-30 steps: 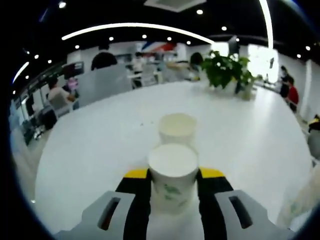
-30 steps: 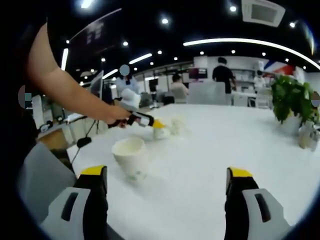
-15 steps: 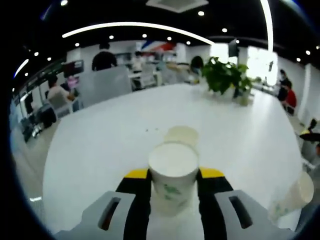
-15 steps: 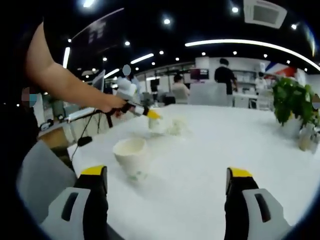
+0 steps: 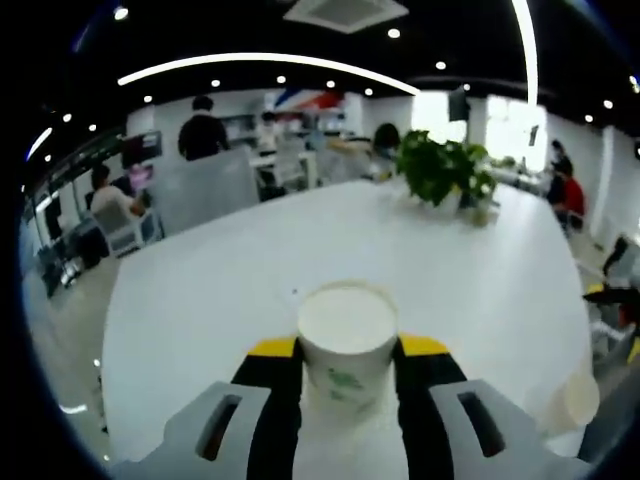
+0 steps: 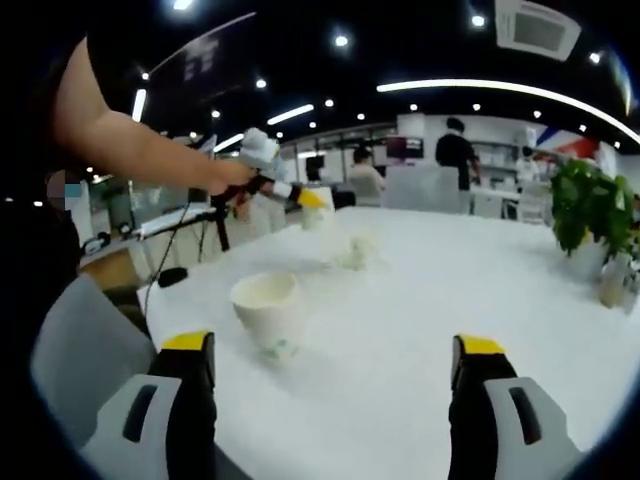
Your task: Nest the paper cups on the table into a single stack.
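Left gripper (image 5: pixel 347 352): we see its jaws clenched on a paper cup (image 5: pixel 347 340), held right above a second cup (image 5: pixel 347 290) on the white table (image 5: pixel 200 300).
Near cup (image 6: pixel 268 312): standing alone, well apart from the others.
Right gripper (image 6: pixel 330 365): jaws released, grasping nothing.
Risk: we judge a misaligned drop could tip the lower cup.

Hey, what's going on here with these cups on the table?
A person is stacking paper cups on a white table with two handheld grippers. The left gripper is shut on a paper cup, held up over a second cup standing on the table. The right gripper is open, with a third cup standing ahead of it.
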